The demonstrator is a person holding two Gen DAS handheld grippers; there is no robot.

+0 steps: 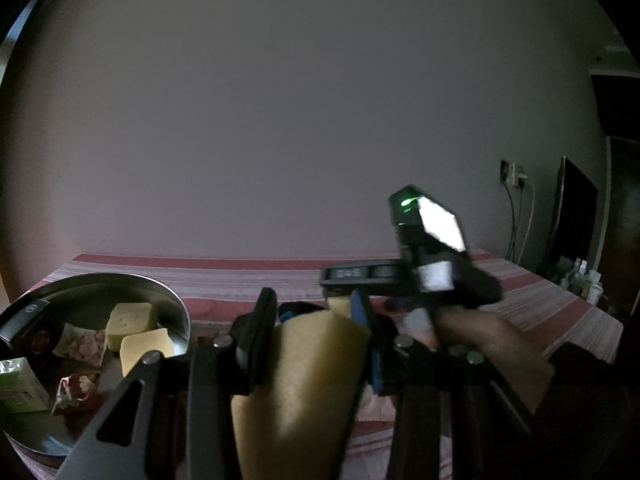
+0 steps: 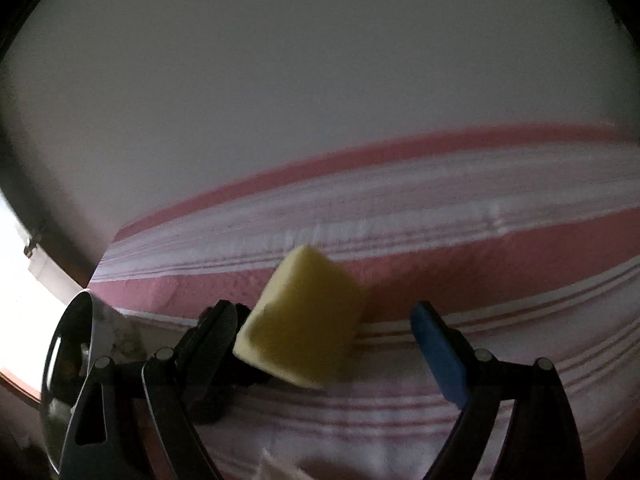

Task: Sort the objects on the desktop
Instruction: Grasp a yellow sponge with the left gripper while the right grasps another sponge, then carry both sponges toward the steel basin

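Note:
In the left wrist view my left gripper (image 1: pixel 313 304) is shut on a yellow foam block (image 1: pixel 304 380), which stands up between the black finger and the blue-padded one. A second yellow foam block (image 2: pixel 300 320) lies tilted on the striped cloth (image 2: pixel 440 248) in the right wrist view. My right gripper (image 2: pixel 322 312) stands wide open around it, and the block sits close to the black left finger (image 2: pixel 218 332), well apart from the blue pad (image 2: pixel 438 348). A metal bowl (image 1: pixel 176 300) at the left holds two more yellow blocks (image 1: pixel 132 320).
The bowl also holds snack packets (image 1: pixel 76 392) and a pale green carton (image 1: pixel 18 388); its rim shows at the left edge (image 2: pixel 64 344) of the right wrist view. A hand (image 1: pixel 476 332) holding the right gripper's body is at the right. A plain wall rises behind the table.

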